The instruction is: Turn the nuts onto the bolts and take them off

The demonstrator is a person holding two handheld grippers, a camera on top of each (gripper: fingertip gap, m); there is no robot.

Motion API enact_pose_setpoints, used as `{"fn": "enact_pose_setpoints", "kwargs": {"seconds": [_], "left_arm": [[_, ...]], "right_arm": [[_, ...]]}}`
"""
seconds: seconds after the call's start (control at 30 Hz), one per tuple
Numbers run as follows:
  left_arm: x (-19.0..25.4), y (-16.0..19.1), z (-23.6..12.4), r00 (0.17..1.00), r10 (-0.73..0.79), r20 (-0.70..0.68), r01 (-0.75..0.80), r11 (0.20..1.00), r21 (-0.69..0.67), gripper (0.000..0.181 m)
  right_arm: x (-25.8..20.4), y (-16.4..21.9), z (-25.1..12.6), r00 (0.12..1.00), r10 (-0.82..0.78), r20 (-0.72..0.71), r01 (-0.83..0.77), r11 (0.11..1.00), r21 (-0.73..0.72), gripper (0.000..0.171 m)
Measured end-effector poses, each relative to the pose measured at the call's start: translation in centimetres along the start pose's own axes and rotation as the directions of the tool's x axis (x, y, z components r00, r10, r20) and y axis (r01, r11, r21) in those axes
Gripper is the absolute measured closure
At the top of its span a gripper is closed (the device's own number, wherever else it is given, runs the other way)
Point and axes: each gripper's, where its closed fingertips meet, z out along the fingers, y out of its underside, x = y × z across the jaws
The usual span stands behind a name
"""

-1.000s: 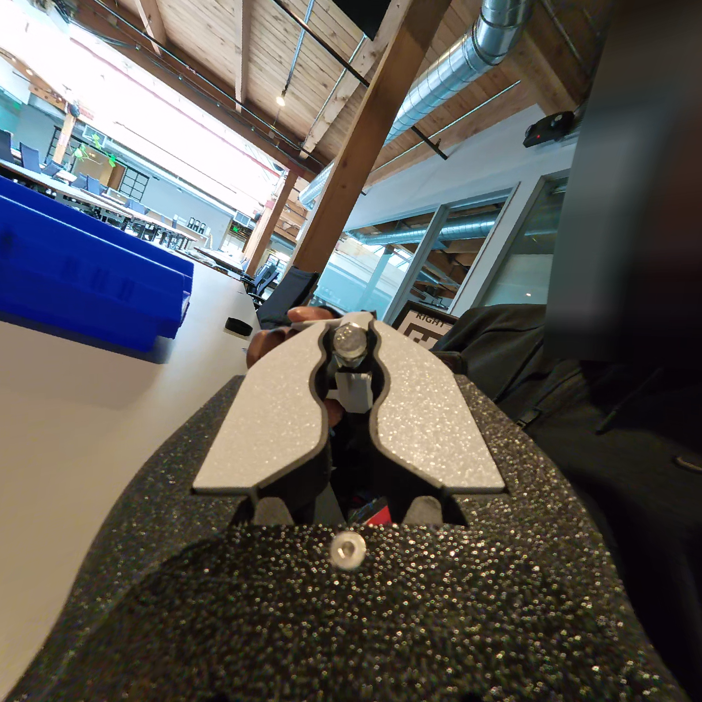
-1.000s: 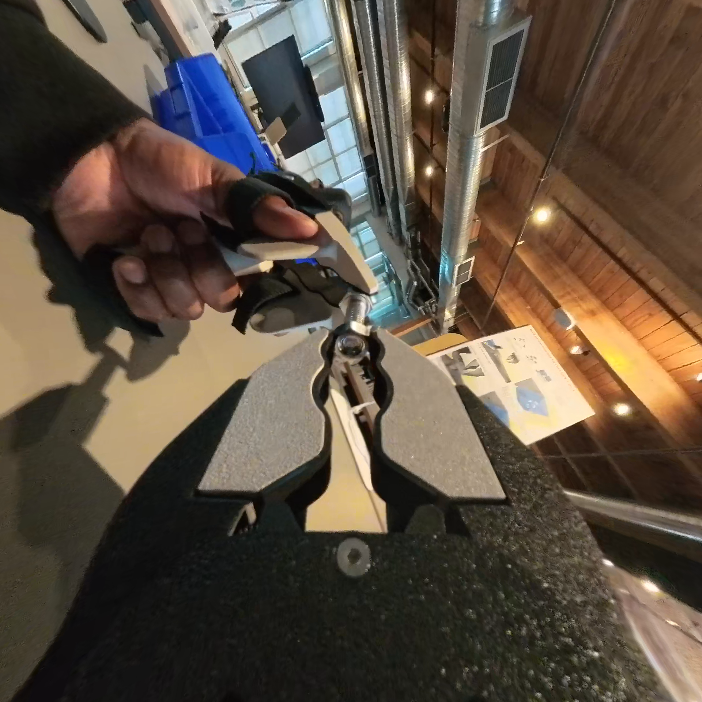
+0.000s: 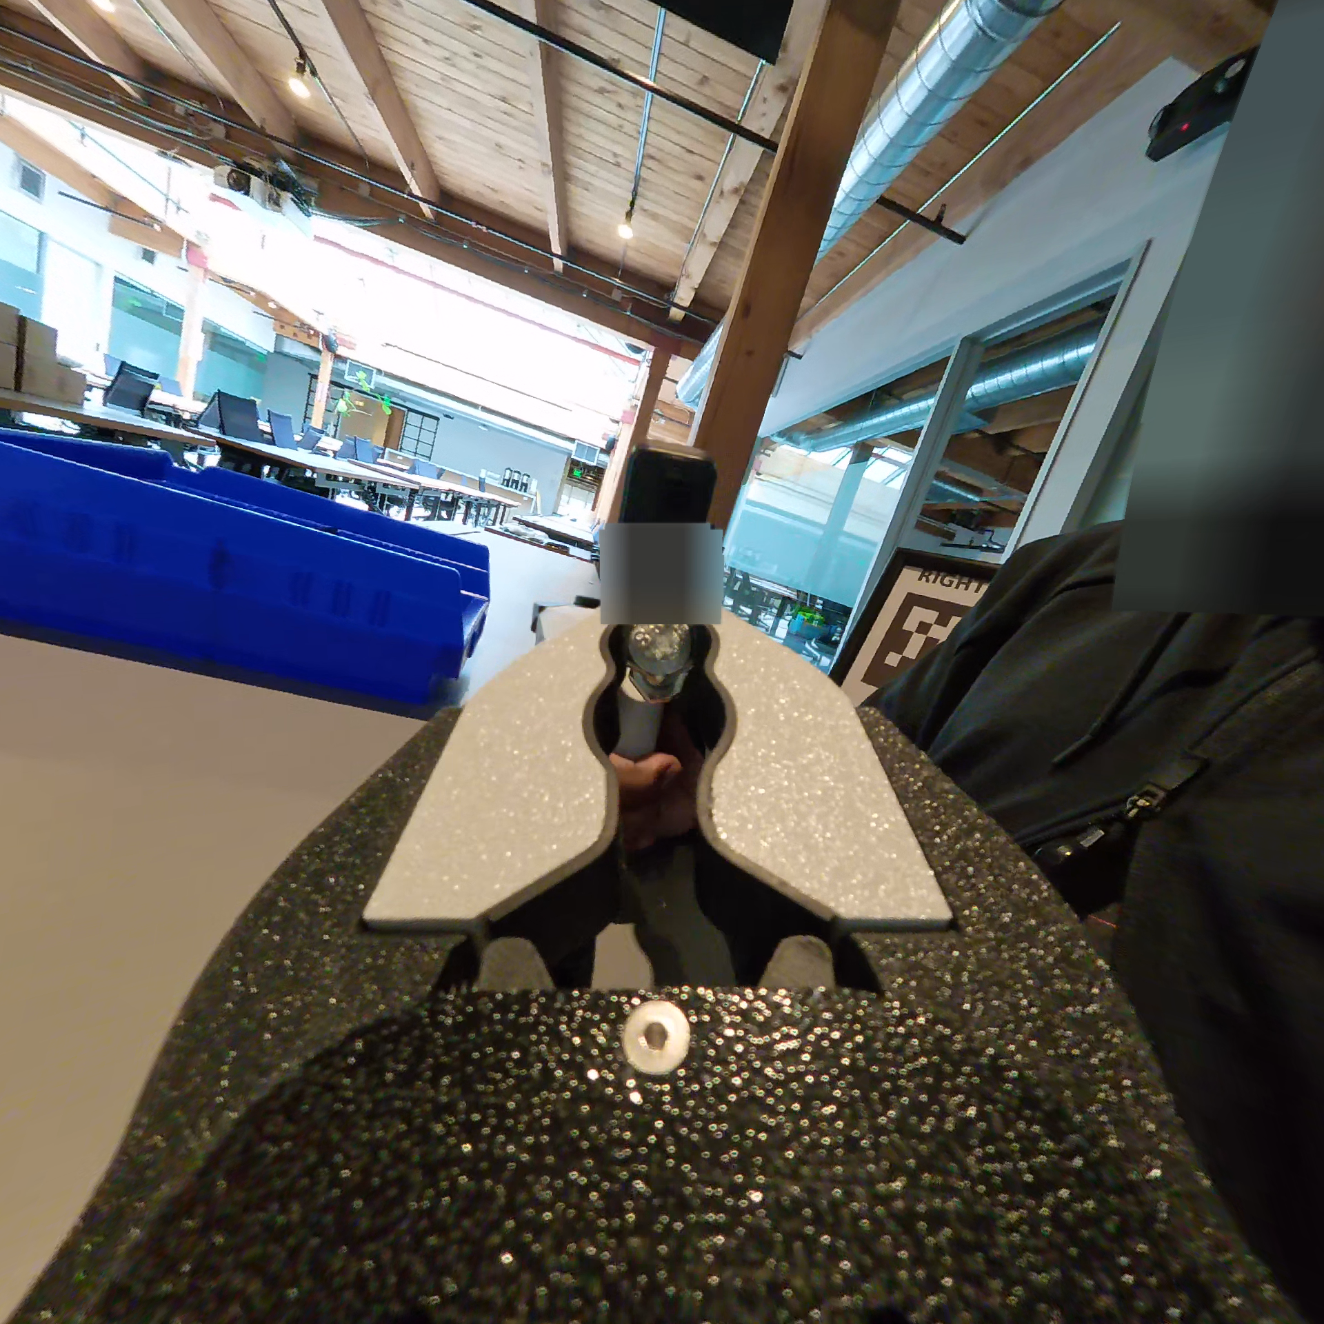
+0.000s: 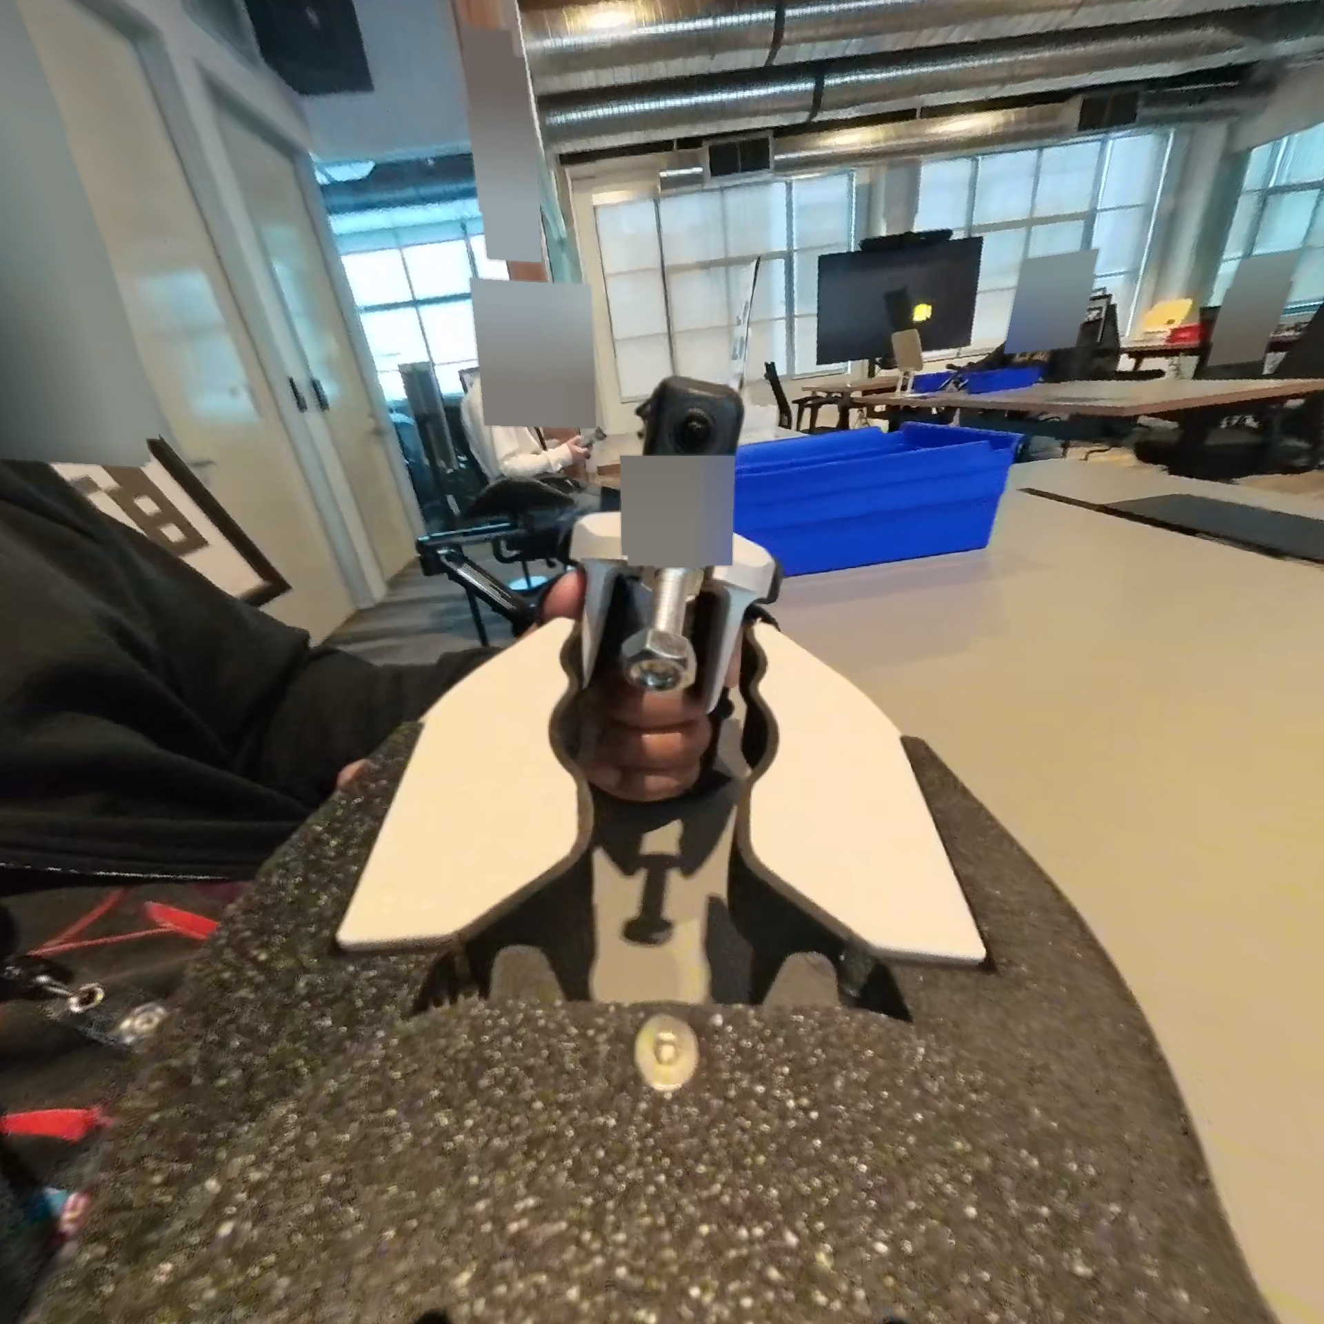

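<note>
timber ceiling [image 3: 466,107], windows [image 4: 716,272], grey table [image 4: 1075,680]

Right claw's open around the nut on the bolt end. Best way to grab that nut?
Take the nut on its upper and lower faces, head-on along the bolt axis. The thread points straight at the right claw, and the left claw fingers appear to flank the nut's sides, so rolling a quarter turn probably avoids them.
</note>
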Motion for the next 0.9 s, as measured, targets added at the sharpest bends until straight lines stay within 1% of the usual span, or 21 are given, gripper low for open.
{"fn": "enact_pose_setpoints", "kwargs": {"seconds": [0.1,0.13,0.2,0.23,0.3,0.37,0.4,0.43,0.5,0.53,0.57,0.63,0.83,0.9], "left_arm": [[-0.1,-0.1,-0.1,1.000,-0.003,0.001,0.003,1.000,0.008,0.165],[-0.1,-0.1,-0.1,1.000,-0.002,0.003,0.002,1.000,0.010,0.165],[-0.1,-0.2,-0.2,1.000,-0.002,0.007,0.001,1.000,0.015,0.165],[-0.2,-0.2,-0.2,1.000,-0.004,0.010,0.004,1.000,0.015,0.165],[-0.2,-0.2,-0.2,1.000,-0.008,0.010,0.008,1.000,0.015,0.165],[-0.3,-0.2,-0.2,1.000,-0.016,0.010,0.016,1.000,0.014,0.165],[-0.3,-0.2,-0.2,1.000,-0.021,0.008,0.021,1.000,0.013,0.165],[-0.3,-0.2,-0.2,1.000,-0.026,0.004,0.026,1.000,0.013,0.165],[-0.2,-0.1,-0.2,0.999,-0.043,-0.018,0.043,0.999,0.011,0.164],[-0.1,-0.2,-0.3,0.998,-0.057,-0.033,0.057,0.998,0.011,0.165],[0.0,-0.2,-0.3,0.997,-0.068,-0.046,0.068,0.998,0.013,0.165],[0.1,-0.2,-0.3,0.995,-0.081,-0.064,0.082,0.997,0.012,0.164],[0.4,-0.3,-0.4,0.985,-0.129,-0.112,0.131,0.991,0.007,0.165],[0.5,-0.3,-0.5,0.983,-0.139,-0.124,0.140,0.990,0.006,0.165]], "right_arm": [[0.1,0.0,-0.1,1.000,0.010,-0.004,-0.010,1.000,0.003,0.133],[0.2,0.1,0.0,1.000,0.008,-0.009,-0.008,1.000,-0.004,0.137],[0.2,0.2,0.0,1.000,-0.012,-0.018,0.012,1.000,-0.014,0.149],[0.2,0.2,0.0,0.999,-0.034,-0.026,0.034,0.999,-0.016,0.152],[0.3,0.2,-0.1,0.992,-0.111,-0.061,0.109,0.994,-0.029,0.152],[0.4,0.3,-0.1,0.957,-0.262,-0.123,0.256,0.965,-0.062,0.152],[0.5,0.3,-0.1,0.914,-0.371,-0.161,0.360,0.928,-0.093,0.152],[0.6,0.3,-0.1,0.848,-0.492,-0.198,0.474,0.870,-0.134,0.152],[0.5,0.3,-0.1,0.671,-0.698,-0.249,0.662,0.716,-0.223,0.152],[0.4,0.2,-0.1,0.595,-0.760,-0.262,0.716,0.649,-0.257,0.152],[0.3,0.1,-0.1,0.539,-0.798,-0.269,0.748,0.601,-0.283,0.152],[0.1,-0.1,-0.1,0.466,-0.841,-0.274,0.785,0.536,-0.312,0.152],[-0.2,-0.3,0.0,0.285,-0.919,-0.273,0.844,0.376,-0.383,0.152],[-0.4,-0.3,0.1,0.244,-0.932,-0.270,0.854,0.338,-0.395,0.152]]}}
